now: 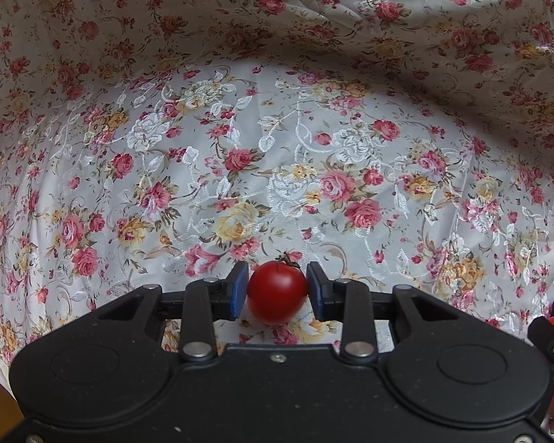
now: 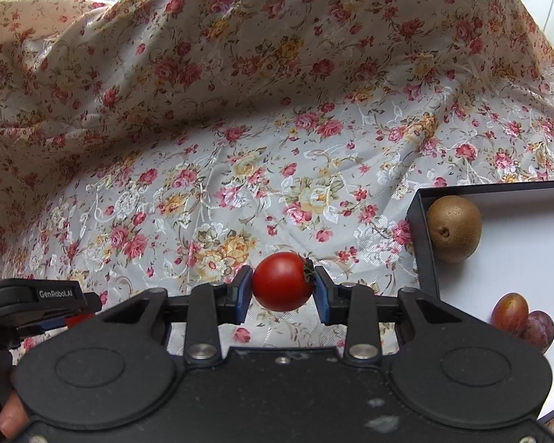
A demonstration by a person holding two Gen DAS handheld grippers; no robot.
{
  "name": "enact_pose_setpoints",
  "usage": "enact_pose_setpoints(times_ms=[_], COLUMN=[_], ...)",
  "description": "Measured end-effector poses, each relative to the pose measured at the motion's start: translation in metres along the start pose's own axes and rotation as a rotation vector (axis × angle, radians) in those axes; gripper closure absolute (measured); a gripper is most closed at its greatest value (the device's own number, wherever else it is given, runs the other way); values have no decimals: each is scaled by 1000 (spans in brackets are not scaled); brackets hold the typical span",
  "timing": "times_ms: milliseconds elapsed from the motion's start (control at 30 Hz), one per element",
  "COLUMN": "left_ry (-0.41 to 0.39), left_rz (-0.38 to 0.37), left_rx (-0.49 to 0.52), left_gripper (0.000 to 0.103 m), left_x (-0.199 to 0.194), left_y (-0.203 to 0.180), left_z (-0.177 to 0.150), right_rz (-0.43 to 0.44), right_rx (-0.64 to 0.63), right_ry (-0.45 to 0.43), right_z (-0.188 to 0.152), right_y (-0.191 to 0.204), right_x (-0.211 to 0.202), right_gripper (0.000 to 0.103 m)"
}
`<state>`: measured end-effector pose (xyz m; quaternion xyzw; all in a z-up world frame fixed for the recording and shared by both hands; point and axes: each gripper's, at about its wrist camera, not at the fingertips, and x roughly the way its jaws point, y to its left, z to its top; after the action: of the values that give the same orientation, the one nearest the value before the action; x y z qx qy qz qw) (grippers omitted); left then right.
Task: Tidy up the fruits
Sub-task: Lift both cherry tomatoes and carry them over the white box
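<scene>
Black two-finger grippers, left (image 1: 277, 288) and right (image 2: 282, 288), are each pinching your small red cherry tomatoes (image 1: 277, 291) (image 2: 282, 286) over flowered cloth (image 2: 203, 184), risking bruising if you're squeezing harder.

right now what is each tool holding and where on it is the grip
Left tool: a cherry tomato, pinched at its two sides, stem up. Right tool: another cherry tomato, one pad at the stem end.

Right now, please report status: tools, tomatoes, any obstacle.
Left tool shut on a tomato. Right tool shut on second tomato. Box holds kiwi, plums. No obstacle seen.
</scene>
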<state>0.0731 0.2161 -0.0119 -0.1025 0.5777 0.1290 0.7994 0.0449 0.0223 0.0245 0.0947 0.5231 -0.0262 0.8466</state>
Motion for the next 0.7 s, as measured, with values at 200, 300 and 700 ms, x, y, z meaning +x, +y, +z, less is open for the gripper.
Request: enact_pose_setpoints(times_ms=[200, 300, 700], left_ry=[-77, -99, -146], left_rz=[12, -12, -246], left_rx=[85, 128, 372], left_gripper=[60, 60, 60], left_x=[-18, -27, -71], left_y=[-39, -62, -183], left_z=[-11, -17, -76], right_rz=[-59, -93, -299], right_rx=[63, 117, 338], right_ry=[-133, -151, -161], right_z=[8, 11, -4], right_y=[-44, -75, -213], right_x=[-33, -41, -53], right_gripper=[67, 67, 67])
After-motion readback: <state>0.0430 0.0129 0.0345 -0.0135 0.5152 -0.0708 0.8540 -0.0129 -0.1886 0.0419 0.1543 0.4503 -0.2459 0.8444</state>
